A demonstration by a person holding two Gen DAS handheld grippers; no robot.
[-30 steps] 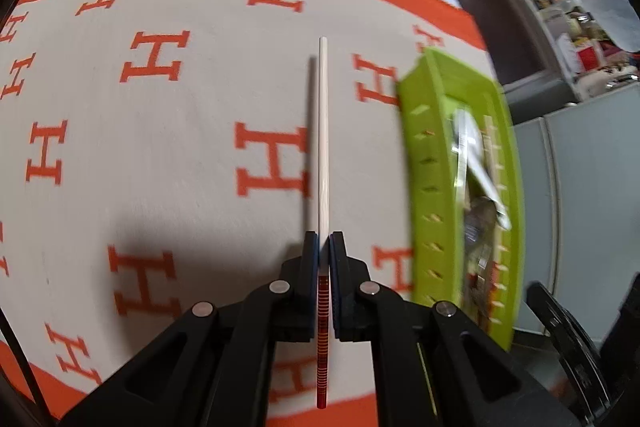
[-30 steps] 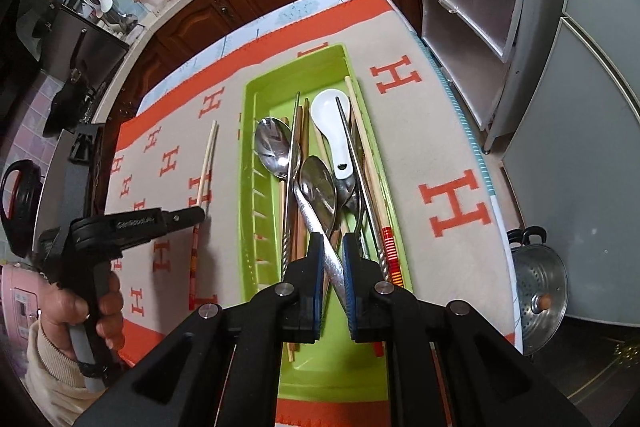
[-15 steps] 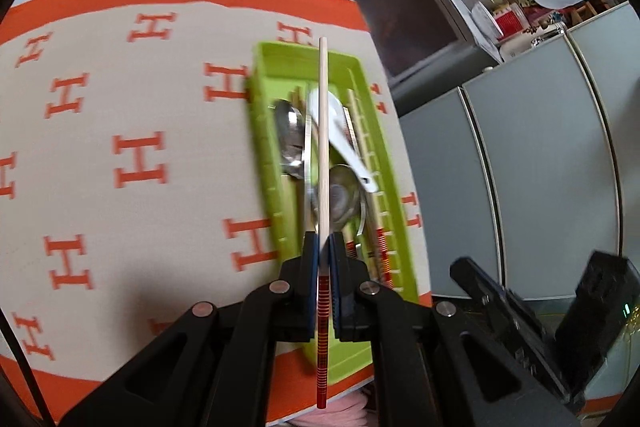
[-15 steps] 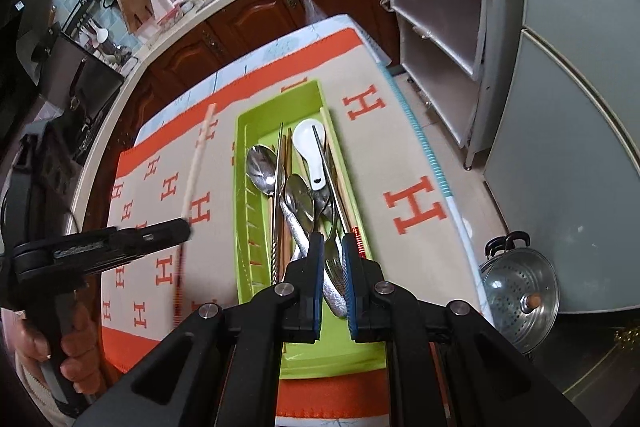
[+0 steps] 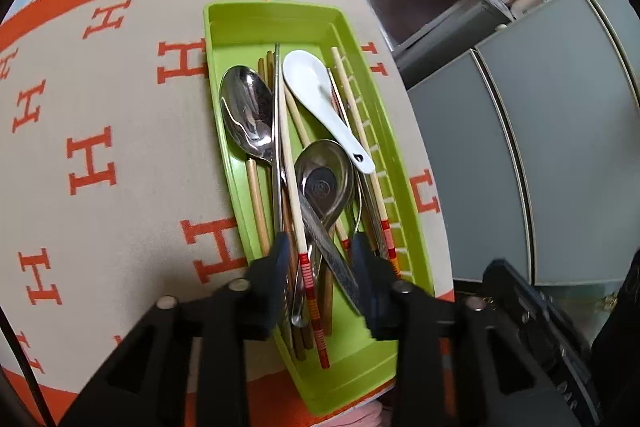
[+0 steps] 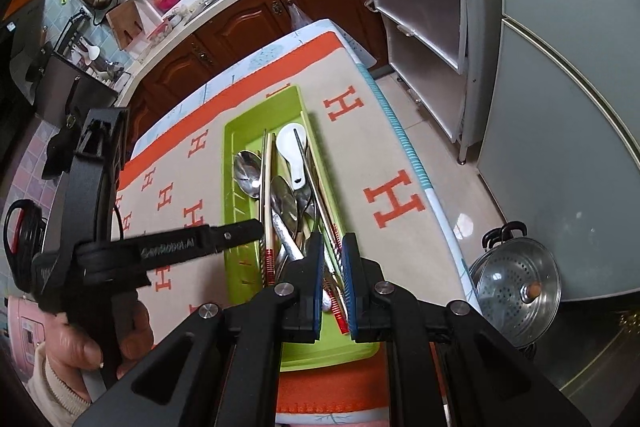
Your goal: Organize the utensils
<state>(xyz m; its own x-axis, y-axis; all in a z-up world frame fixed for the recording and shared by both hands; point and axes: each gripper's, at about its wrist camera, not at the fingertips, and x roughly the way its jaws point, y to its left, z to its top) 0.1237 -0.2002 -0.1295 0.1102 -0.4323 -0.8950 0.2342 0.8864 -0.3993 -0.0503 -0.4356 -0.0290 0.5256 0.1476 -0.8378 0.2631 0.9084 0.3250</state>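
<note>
A beige cloth with orange H letters (image 5: 132, 131) covers the tabletop, and a long lime-green plastic tray (image 5: 376, 95) full of utensils lies on it near its right edge.

In the tray lie, lengthwise and overlapping, a large steel spoon (image 5: 246, 111), a second steel spoon (image 5: 326, 179) bowl-up, a white ceramic soup spoon (image 5: 316, 95) and several pale wooden chopsticks, some with red-striped ends. One pale chopstick with a red-striped end (image 5: 294, 203) lies on top of the pile, between the parted tips of the left gripper (image 5: 320, 255), whose jaws have just been opening and stand released, no longer pressing it. The right gripper (image 6: 333, 267) hovers over the tray's near end with its jaws nearly closed on nothing.
</note>
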